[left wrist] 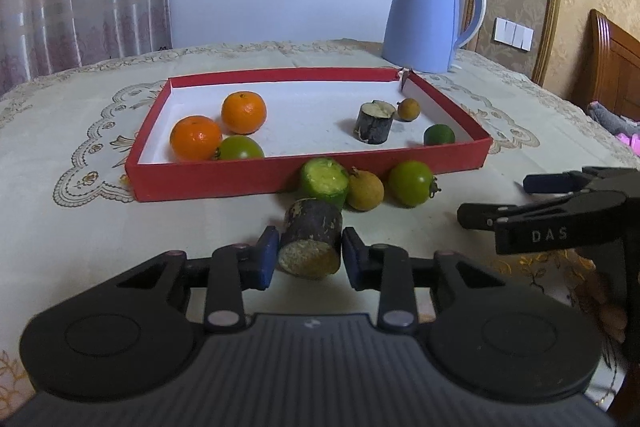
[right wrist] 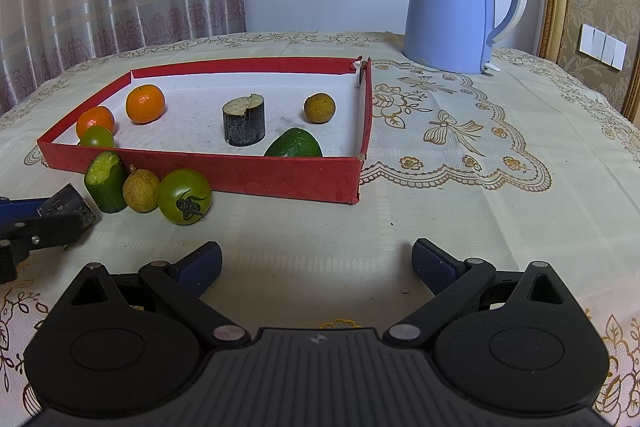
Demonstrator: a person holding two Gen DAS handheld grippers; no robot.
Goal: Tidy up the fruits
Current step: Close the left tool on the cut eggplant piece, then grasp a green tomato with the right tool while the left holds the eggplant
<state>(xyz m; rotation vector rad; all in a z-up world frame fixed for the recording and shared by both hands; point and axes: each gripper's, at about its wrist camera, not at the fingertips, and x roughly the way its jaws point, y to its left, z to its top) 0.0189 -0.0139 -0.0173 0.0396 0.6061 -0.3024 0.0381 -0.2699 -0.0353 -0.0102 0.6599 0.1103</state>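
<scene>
Left gripper [left wrist: 310,259] fingers clamped on dark sugarcane stub [left wrist: 311,242], bottom centre of left view; stub lying on its side on tablecloth [left wrist: 80,227], cut end facing camera.

Right gripper [right wrist: 316,267] fingers spread wide, empty, low centre of right view.

Risks, largest first:
- Red tray [left wrist: 256,179] wall just beyond; low carry could strike it.
- Round stub may roll out of pads.
- Cucumber piece [left wrist: 324,181], brown fruit [left wrist: 365,189], green tomato [left wrist: 412,183] near, could get knocked.
</scene>
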